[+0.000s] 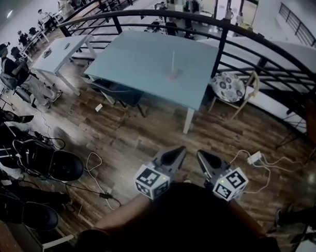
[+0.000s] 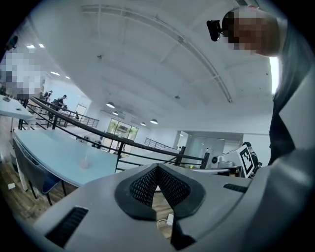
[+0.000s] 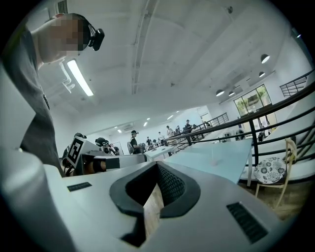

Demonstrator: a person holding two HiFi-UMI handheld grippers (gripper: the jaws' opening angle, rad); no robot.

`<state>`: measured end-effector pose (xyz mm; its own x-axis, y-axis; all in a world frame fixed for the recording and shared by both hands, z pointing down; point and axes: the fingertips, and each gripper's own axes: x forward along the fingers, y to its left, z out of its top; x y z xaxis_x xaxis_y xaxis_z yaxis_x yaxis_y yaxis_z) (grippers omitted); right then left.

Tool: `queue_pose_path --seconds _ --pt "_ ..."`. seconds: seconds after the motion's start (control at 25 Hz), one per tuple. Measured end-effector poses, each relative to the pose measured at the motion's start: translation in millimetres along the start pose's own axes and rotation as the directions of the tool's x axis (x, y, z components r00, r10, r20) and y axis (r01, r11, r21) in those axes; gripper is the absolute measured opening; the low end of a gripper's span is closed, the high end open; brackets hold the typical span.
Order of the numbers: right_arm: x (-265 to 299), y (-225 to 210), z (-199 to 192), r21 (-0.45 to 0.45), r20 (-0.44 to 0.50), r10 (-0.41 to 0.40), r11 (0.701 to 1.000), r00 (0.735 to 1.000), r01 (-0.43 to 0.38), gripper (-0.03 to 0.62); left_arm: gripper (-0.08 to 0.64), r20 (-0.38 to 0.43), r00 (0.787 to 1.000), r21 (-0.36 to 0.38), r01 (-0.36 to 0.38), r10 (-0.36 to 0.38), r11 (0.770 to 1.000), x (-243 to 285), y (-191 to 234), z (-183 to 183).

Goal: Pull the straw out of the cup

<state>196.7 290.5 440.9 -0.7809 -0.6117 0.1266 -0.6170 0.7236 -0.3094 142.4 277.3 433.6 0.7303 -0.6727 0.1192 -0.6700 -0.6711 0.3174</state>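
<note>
A small pinkish cup [image 1: 173, 73] with a straw [image 1: 173, 59] upright in it stands on the pale blue table [image 1: 140, 56], far ahead of both grippers. In the left gripper view the cup [image 2: 85, 164] is tiny on the table at the left. It is just as small in the right gripper view, where the cup [image 3: 215, 161] sits right of centre. My left gripper [image 1: 180, 148] and right gripper [image 1: 200, 153] are side by side low over the wooden floor. Both are shut with nothing between the jaws, which the left gripper [image 2: 157, 166] and right gripper [image 3: 157, 164] views confirm.
A curved black railing [image 1: 222, 43] runs behind the table. A chair with a patterned cushion [image 1: 229, 88] stands at its right end. A white table [image 1: 62, 54] and seated people are far left. Cables and a power strip [image 1: 254, 157] lie on the floor, with dark bags [image 1: 61, 165] at left.
</note>
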Motion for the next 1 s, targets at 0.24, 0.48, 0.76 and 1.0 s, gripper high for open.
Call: queue_pose_path --seconds 0.24,0.48,0.76,1.0 --pt "-5 -24 1 0.018 0.0 0.027 0.999 1.0 -0.027 0.008 0.012 -0.002 0.999 -0.007 -0.033 0.033 0.999 22 1 -1" --pt "-8 -41 -3 0.047 -0.006 0.024 0.999 1.0 -0.023 0.008 0.012 -0.026 0.999 -0.019 -0.038 0.037 0.999 37 0 -10" --pt "-8 -62 -2 0.056 0.005 -0.025 0.998 1.0 0.025 0.008 0.012 -0.04 0.999 -0.01 0.001 -0.001 1.0 59 8 -10" --pt "16 -79 8 0.059 0.009 -0.058 0.997 0.998 0.057 0.008 0.012 -0.043 0.998 -0.016 0.037 -0.037 0.999 76 33 0"
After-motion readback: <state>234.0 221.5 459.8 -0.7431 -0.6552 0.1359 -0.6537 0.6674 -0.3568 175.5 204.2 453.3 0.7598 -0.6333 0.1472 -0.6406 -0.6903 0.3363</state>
